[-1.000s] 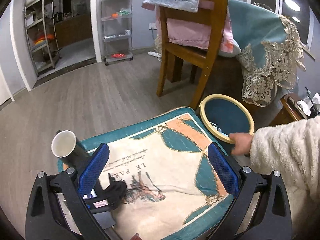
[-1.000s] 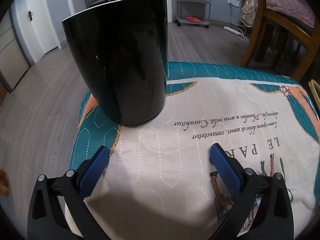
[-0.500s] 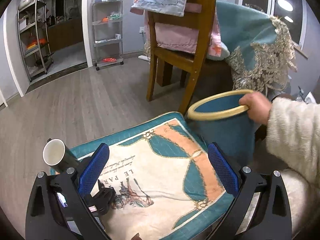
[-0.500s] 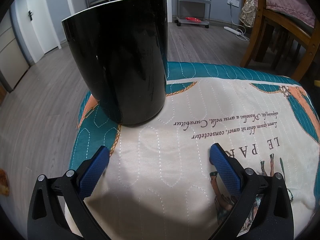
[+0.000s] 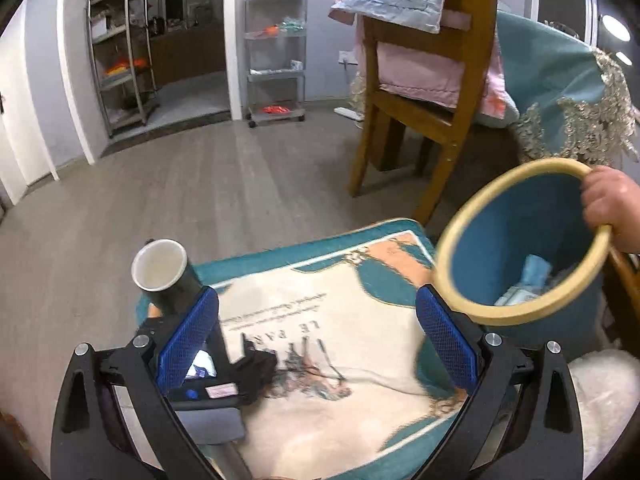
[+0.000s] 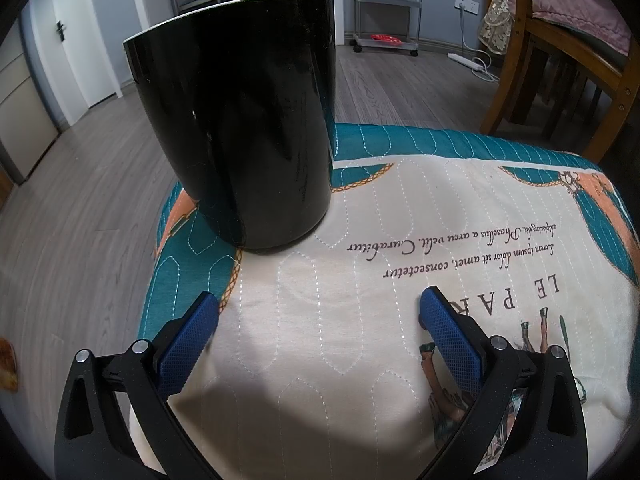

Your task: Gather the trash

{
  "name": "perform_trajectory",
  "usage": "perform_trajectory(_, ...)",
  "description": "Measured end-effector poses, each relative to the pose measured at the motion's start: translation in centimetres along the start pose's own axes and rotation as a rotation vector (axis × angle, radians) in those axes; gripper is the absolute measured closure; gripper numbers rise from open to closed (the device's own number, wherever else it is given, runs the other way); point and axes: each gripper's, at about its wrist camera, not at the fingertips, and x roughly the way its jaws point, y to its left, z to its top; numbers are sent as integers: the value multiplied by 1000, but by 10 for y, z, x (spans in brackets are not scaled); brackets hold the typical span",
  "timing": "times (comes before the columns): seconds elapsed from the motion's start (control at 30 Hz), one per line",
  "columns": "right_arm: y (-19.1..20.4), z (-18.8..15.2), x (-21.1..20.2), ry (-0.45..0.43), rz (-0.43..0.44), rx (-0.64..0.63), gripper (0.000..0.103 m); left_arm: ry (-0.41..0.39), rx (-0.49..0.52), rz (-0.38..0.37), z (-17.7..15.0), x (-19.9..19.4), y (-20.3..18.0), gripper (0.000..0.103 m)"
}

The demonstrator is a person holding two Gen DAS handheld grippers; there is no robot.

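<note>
surface: quilted cushion [image 6: 400,320] | on it: black cup [image 6: 248,120], upright, near left corner

We see dim, even indoor light, ceiling lamps [image 5: 616,28] glowing at two o'clock, motion blur on the bin [image 5: 520,240], and fisheye bending with dark corners.

Black cup [image 6: 244,120] blocks ahead; cushion [image 6: 400,280] rightward clear.

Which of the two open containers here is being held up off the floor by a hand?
The teal bin with the yellow rim, gripped at its rim by a hand beside the cushion. The black cup stands on the cushion, untouched.
</note>
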Motion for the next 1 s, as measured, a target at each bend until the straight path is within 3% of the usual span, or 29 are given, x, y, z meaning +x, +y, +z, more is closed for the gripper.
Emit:
perform_trajectory(0.1, 0, 0, 0, 0, 0, 0, 4, 29, -11, 36, 1, 5, 3, 6)
perform_trajectory(0.27, 0, 0, 0, 0, 0, 0, 4, 96, -79, 21, -1, 16, 10, 6)
perform_trajectory(1.0, 0, 0, 0, 0, 0, 0, 4, 128, -71, 64, -4, 23, 2, 6)
